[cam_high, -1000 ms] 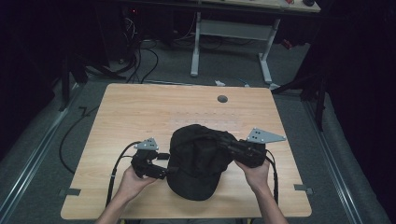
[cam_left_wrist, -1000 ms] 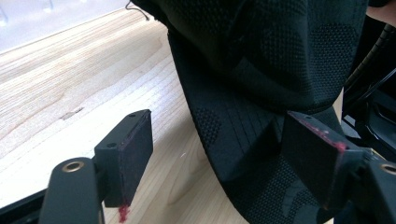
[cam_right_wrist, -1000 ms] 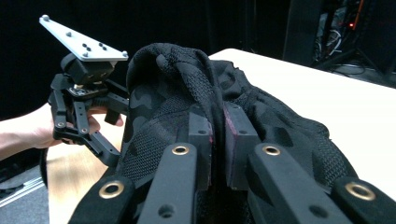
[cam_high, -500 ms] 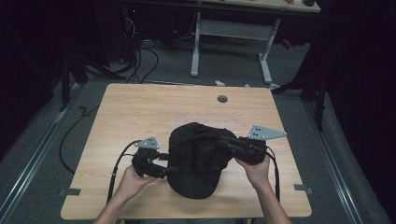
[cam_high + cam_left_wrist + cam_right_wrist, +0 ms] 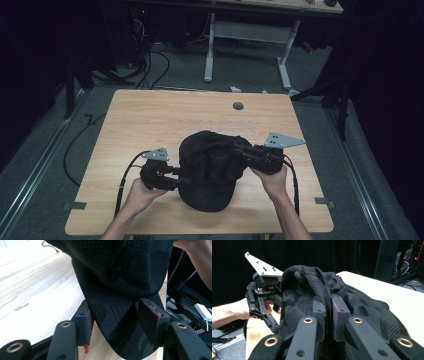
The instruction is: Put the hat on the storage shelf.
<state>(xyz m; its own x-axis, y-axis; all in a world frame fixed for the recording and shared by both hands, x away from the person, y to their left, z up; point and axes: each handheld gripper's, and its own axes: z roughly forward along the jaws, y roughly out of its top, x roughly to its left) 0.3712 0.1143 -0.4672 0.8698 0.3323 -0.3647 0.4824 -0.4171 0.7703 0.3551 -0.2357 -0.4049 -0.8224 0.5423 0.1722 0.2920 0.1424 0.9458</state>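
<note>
Black left gripper (image 5: 172,176), right gripper (image 5: 240,151), grey plates, red-smeared pads (image 5: 151,322)

Black knit cap (image 5: 210,167) w/ faint camo-like pattern, crown bulging up, brim pointing toward near table edge, held between both grippers. In left gripper view its curved brim (image 5: 120,322) dips down betw. the two jaws, which stand apart w/ the brim's edge against the right-hand pad. In right gripper view a bunched fold of crown fabric (image 5: 317,287) rises straight up from betw. the jaws, pinched tight at the pads, rest of cap spreading out past & to both sides of the tips.
</note>
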